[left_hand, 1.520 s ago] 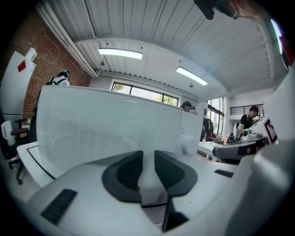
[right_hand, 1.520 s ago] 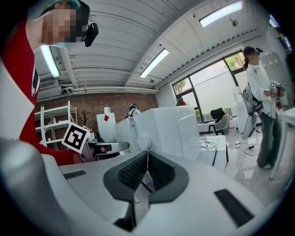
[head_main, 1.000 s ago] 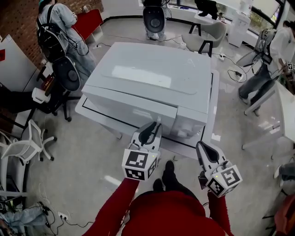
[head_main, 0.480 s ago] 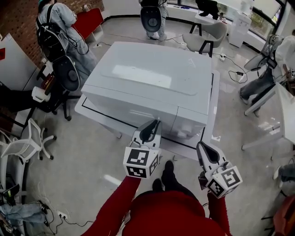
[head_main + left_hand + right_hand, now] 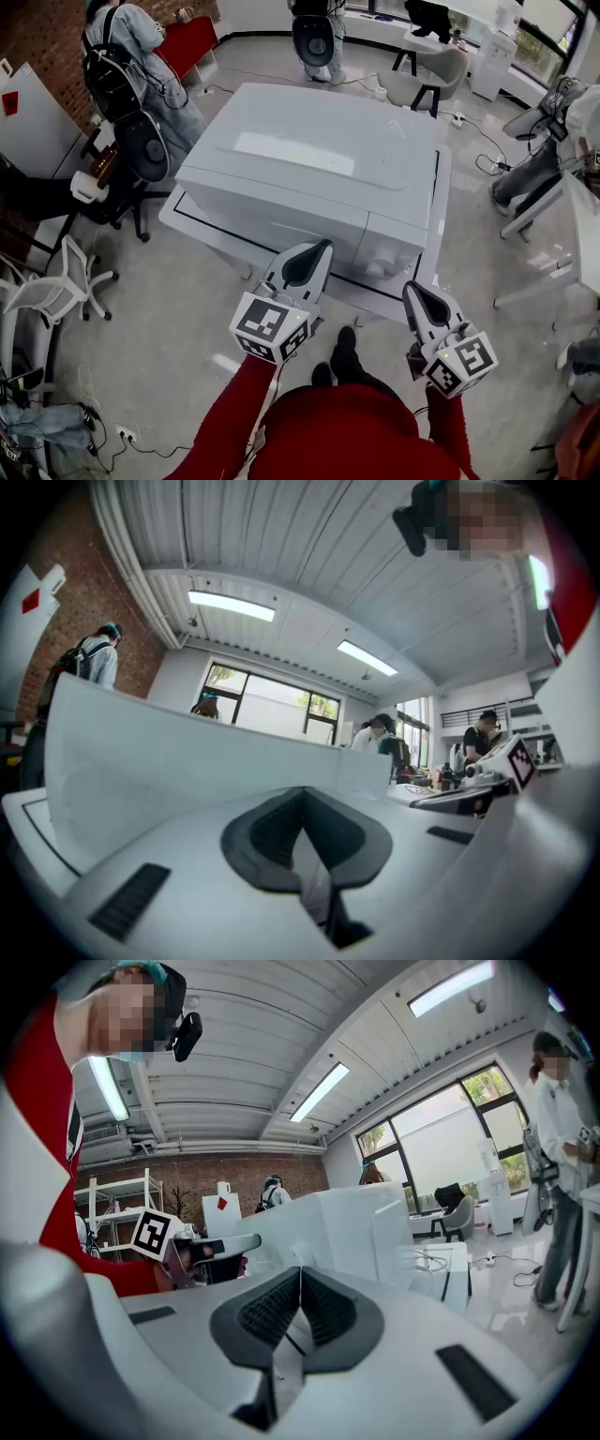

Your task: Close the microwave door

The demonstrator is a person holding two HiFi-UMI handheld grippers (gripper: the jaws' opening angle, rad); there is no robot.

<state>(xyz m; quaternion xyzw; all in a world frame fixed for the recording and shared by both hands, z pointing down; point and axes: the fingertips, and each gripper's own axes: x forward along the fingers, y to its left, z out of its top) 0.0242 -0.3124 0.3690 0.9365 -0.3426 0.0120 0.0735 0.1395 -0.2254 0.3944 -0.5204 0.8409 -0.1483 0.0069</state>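
The door (image 5: 277, 217) looks flush with the microwave (image 5: 309, 159). The left gripper (image 5: 322, 247), clenched empty as a blunt pusher, points at it. The right gripper (image 5: 411, 291), also clenched empty, idles aside.

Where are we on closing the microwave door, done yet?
Done: the door looks flush with the microwave front in the head view, with no gap showing. In hand: nothing. The left claw is shut and empty, right at the door's lower edge; contact is unclear. The right claw is shut, empty and off to the side. Left: probably only confirming the latch.
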